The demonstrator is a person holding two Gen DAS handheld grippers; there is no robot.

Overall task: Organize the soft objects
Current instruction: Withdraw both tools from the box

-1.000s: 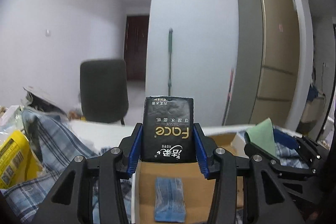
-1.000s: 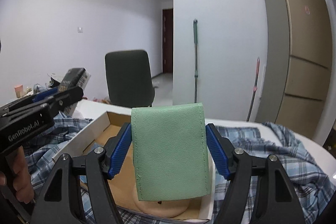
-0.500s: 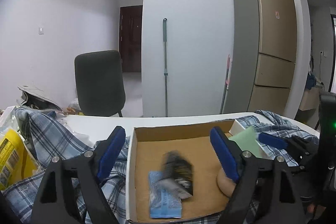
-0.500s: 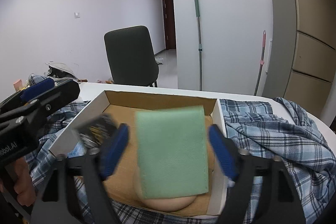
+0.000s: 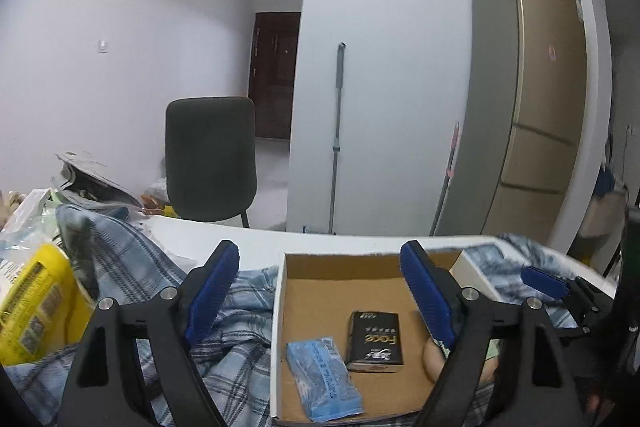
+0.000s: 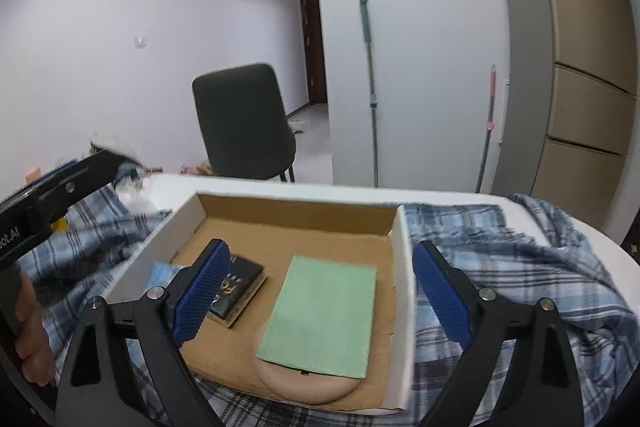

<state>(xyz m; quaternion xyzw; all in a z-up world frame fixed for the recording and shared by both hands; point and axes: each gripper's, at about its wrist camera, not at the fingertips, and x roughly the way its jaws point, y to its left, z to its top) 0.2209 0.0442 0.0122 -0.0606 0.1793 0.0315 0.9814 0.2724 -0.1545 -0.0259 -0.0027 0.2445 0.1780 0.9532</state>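
A shallow cardboard box (image 5: 344,261) (image 6: 402,267) sits on a plaid cloth. Inside lie a black tissue pack (image 5: 375,341) (image 6: 240,287), a blue tissue pack (image 5: 322,379) and a green cloth (image 6: 324,315) resting on a round beige pad (image 6: 304,383). My left gripper (image 5: 320,291) is open and empty above the box's near left side. My right gripper (image 6: 320,291) is open and empty above the green cloth. The right gripper also shows at the right of the left wrist view (image 5: 560,291).
A blue plaid cloth (image 5: 132,267) (image 6: 520,255) covers the white table (image 5: 256,239) around the box. A yellow packet (image 5: 36,303) and clutter lie at the far left. A dark chair (image 5: 210,159) stands behind the table.
Both grippers have opened. The black tissue pack dropped from my left gripper into the box, and the green cloth dropped from my right gripper onto the beige pad.
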